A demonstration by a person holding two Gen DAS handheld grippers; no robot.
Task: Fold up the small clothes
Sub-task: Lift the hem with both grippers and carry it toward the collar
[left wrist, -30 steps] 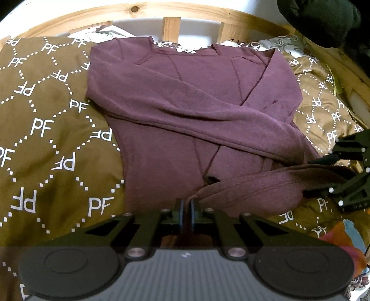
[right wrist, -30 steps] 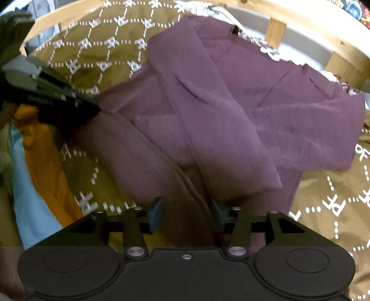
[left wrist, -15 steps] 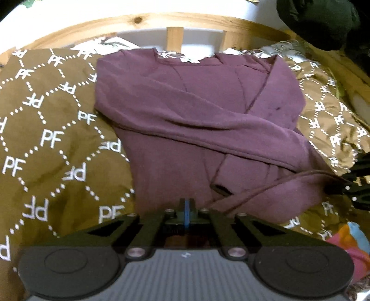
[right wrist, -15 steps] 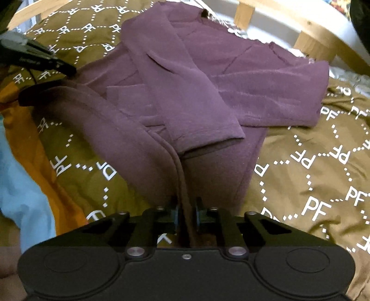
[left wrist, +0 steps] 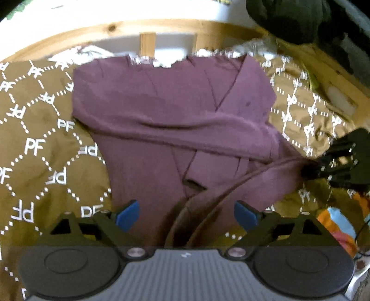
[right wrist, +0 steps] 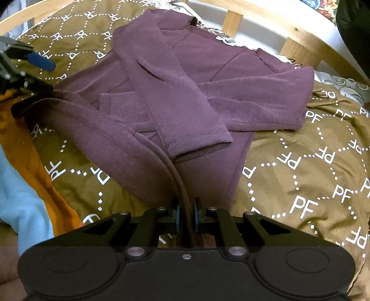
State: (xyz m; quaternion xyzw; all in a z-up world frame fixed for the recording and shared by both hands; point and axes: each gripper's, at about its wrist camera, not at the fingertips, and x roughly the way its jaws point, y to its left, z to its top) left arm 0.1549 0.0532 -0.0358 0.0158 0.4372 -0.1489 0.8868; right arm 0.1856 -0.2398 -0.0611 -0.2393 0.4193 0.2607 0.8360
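A maroon long-sleeved top lies on a brown "PF" patterned blanket, sleeves folded across its front. My left gripper is open, its blue pads either side of the top's raised bottom hem. My right gripper is shut on the hem of the top at its other corner; it shows in the left wrist view at the right. The left gripper also shows at the left edge of the right wrist view, open, by the hem's end.
A wooden bed frame runs along the back. An orange and light blue cloth lies beside the top. A dark garment hangs at the upper right. A patterned pillow sits near the headboard.
My left gripper was shut on the hem and has opened. My right gripper closed on the hem a second ago and stays shut. The hem is lifted and stretched between them.
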